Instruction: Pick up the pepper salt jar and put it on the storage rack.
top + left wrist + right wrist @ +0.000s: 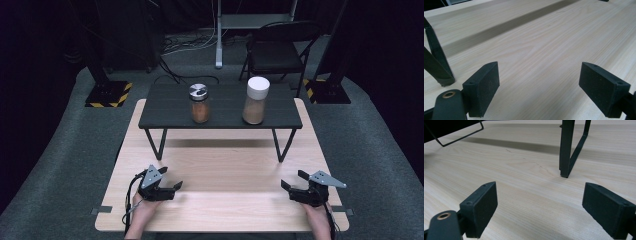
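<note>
Two jars of brown powder stand on a black raised shelf [170, 107] at the back of the wooden table [225, 170]. The left jar [199, 103] has a metal shaker lid; the right jar [255, 100] is taller with a white cap. My left gripper [175, 188] rests low at the table's front left, open, nothing between its pads [484, 87]. At the front right my right gripper [287, 183] is open too, its pads [480, 207] wide apart over bare wood. Both point inward toward the table's middle.
The shelf stands on thin black wire legs [567, 150] [436, 62] close ahead of each gripper. Beyond the table are a black folding chair [277, 50], hazard-striped stand bases [107, 95] and cables on grey carpet.
</note>
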Demonstrator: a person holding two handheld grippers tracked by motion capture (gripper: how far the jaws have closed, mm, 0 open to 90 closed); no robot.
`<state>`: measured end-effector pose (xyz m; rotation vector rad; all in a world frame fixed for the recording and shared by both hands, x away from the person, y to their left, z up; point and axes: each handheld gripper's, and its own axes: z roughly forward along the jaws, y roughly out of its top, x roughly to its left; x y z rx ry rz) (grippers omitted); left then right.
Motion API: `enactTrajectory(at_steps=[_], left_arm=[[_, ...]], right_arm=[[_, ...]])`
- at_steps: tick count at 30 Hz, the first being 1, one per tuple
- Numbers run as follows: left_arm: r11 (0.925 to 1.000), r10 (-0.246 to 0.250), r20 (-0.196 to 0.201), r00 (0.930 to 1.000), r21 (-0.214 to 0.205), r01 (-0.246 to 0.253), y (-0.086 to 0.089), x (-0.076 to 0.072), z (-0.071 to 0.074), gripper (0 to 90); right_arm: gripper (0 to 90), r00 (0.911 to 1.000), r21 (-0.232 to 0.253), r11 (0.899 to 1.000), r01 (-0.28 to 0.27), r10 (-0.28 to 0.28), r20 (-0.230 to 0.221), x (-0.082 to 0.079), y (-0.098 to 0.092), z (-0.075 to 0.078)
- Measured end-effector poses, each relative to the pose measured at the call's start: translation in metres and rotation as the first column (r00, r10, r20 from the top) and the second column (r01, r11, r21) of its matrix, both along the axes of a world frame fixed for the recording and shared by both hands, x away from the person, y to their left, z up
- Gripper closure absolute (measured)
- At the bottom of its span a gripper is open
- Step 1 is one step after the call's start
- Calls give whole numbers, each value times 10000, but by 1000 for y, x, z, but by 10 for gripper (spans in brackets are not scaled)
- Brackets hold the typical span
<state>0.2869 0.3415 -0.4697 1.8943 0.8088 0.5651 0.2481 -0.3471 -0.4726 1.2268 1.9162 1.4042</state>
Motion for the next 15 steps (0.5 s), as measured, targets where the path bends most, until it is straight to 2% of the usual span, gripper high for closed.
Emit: enactTrajectory(at_steps=[15], left_arm=[[10000, -5, 3, 10000, 4, 5, 0, 0, 0, 159]], right_arm=[[116, 10000, -38, 10000, -62, 62, 39, 0, -1, 0]])
